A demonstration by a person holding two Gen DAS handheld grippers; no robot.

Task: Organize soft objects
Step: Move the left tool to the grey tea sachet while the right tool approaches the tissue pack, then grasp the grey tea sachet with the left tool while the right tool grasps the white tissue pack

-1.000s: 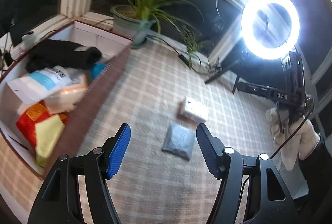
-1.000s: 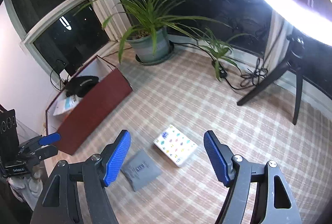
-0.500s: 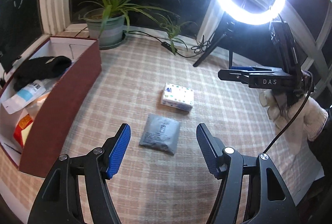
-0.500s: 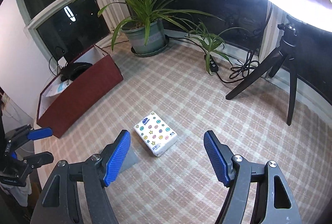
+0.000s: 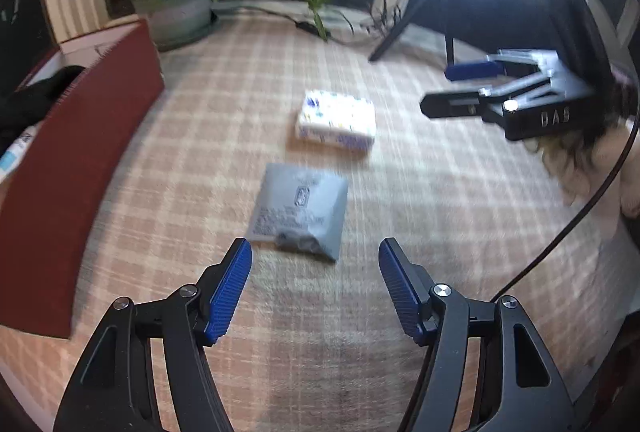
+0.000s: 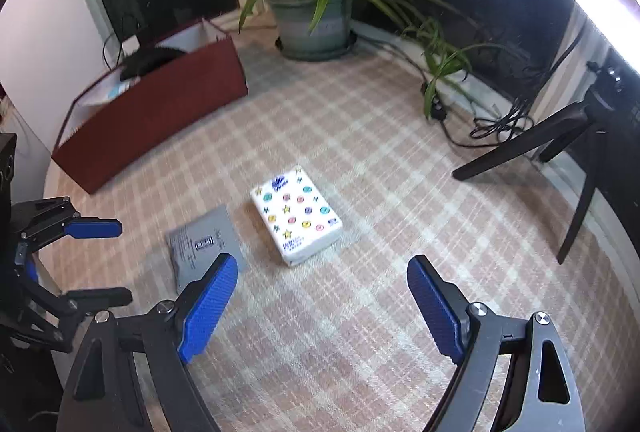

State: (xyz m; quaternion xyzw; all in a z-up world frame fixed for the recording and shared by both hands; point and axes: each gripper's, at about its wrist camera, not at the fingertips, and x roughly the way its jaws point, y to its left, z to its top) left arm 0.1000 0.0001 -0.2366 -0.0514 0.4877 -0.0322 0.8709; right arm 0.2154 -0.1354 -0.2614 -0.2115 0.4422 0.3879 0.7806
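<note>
So the grey soft pouch (image 5: 299,210) is lying flat on the checked rug (image 5: 420,216), a bit puffy, with small print and a little logo on top. Just beside it, not touching, sits the white tissue pack (image 6: 296,215) covered in colourful dots and stars. My left gripper (image 5: 315,286) hangs wide apart right over the pouch, nothing in it. My right gripper (image 6: 322,306) is opening up, empty too. Dark red box (image 6: 160,108) further back already has stuff in it.
</note>
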